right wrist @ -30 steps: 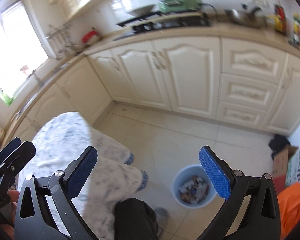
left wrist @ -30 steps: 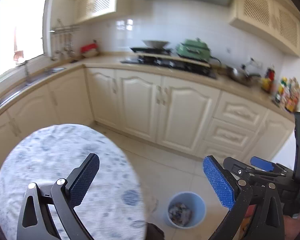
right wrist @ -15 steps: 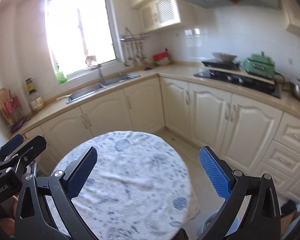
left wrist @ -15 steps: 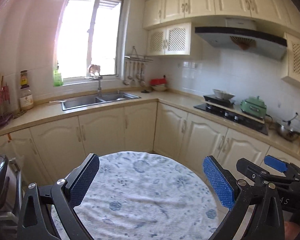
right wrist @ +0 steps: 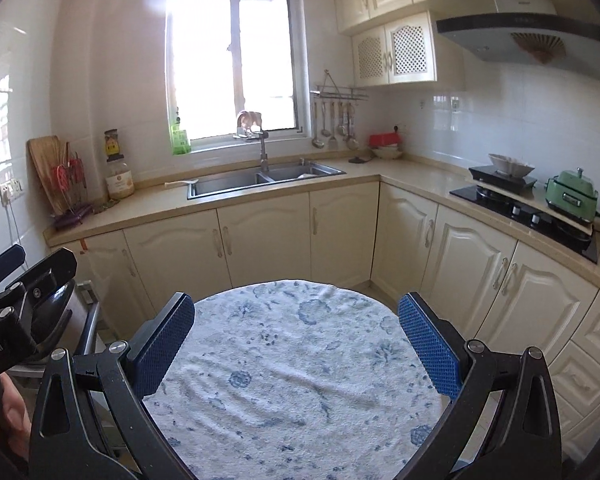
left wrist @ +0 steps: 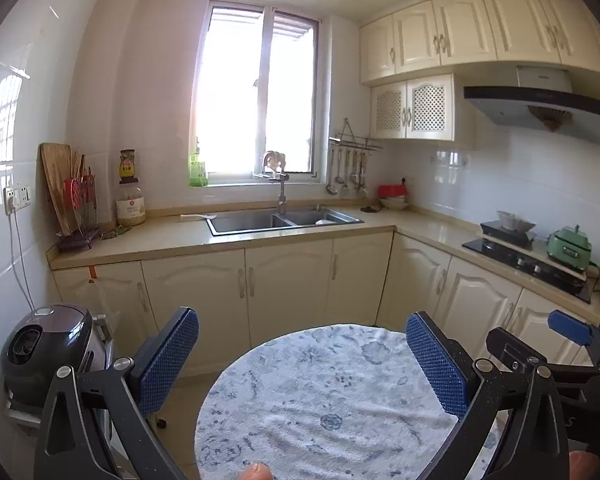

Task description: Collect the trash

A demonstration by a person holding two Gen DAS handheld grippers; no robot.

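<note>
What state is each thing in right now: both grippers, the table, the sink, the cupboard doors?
Left gripper: open, holding nothing.
Right gripper: open, holding nothing.
Round table: covered by a blue-patterned cloth, nothing on it.
Sink: tap not visibly running, something pale in the right basin.
Lower cupboard doors: shut.
Upper cupboard doors: shut.

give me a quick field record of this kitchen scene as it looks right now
setting: kitchen with cream cabinets, double steel sink under the window
table: round table with blue-and-white floral cloth, no trash visible on it
left gripper: open, blue-padded fingers apart, nothing held, above the near table edge
right gripper: open, nothing held, above the table
stove side: green lidded pot on the counter by the black hob
left of table: dark rice cooker on a low stand
trash bin: not in view
</note>
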